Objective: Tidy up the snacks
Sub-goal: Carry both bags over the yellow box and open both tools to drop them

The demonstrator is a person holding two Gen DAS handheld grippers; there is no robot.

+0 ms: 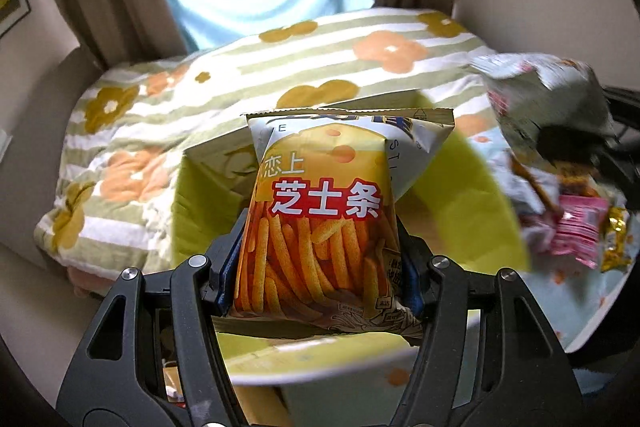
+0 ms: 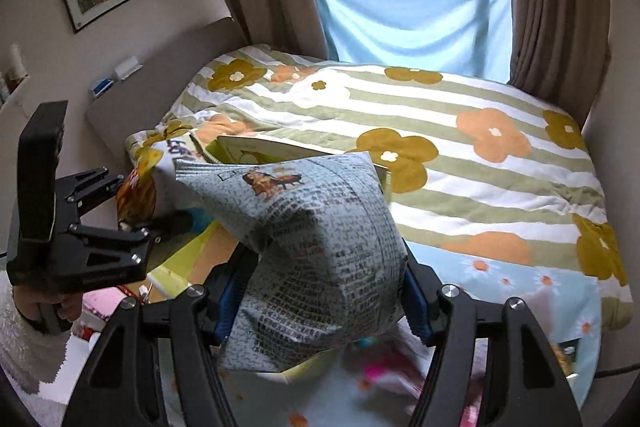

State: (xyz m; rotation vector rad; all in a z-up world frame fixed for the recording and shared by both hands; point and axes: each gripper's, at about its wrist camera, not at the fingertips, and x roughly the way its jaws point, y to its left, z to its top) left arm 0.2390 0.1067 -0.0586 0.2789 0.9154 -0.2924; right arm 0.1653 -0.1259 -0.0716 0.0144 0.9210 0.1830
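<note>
My left gripper (image 1: 320, 239) is shut on a yellow-orange cheese stick bag (image 1: 320, 195), held upright over a lime-green box (image 1: 460, 187). My right gripper (image 2: 324, 267) is shut on a puffy bag printed like newsprint (image 2: 320, 219), held above the same box (image 2: 240, 147). In the left wrist view that newsprint bag (image 1: 540, 95) shows blurred at the upper right, with the right gripper (image 1: 568, 143) dark below it. In the right wrist view the left gripper (image 2: 140, 205) stands at the left with the cheese stick bag (image 2: 140, 183), carried by a hand in a white fluffy sleeve (image 2: 28, 339).
The box sits on a bed with a striped, flowered quilt (image 2: 480, 167). Loose snack packets (image 1: 580, 235), pink and gold, lie on a light blue flowered sheet (image 2: 520, 287) to the right of the box. Brown curtains and a blue cloth (image 2: 400, 15) hang behind the bed.
</note>
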